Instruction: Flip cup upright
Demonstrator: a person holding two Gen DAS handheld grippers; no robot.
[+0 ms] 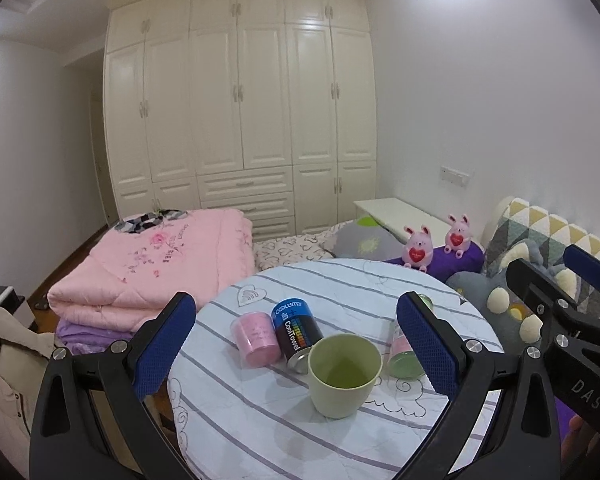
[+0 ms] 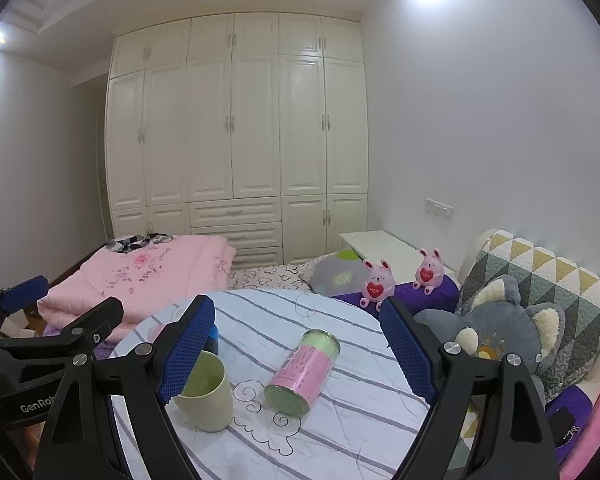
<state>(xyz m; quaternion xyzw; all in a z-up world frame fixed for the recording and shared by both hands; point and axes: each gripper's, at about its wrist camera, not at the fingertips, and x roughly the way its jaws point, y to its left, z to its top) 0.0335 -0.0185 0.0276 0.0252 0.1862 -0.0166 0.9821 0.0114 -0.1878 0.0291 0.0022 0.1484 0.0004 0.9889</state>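
A pale green cup [image 1: 345, 374] stands upright, mouth up, on the round table with a striped cloth [image 1: 340, 288]. It also shows in the right wrist view [image 2: 206, 392], at the lower left beside my right gripper's left finger [image 2: 188, 350]. My left gripper [image 1: 296, 344] is open and empty, held back from the cup, which lies between its blue pads. My right gripper [image 2: 298, 350] is open and empty, to the right of the cup.
A pink tin [image 1: 256, 340] and a dark CoolTowel can [image 1: 296, 330] lie on their sides behind the cup. A pink-green can [image 2: 302, 368] lies to its right. Around the table are a folded pink quilt [image 1: 160, 264], plush toys [image 2: 500, 332] and a white wardrobe [image 1: 240, 100].
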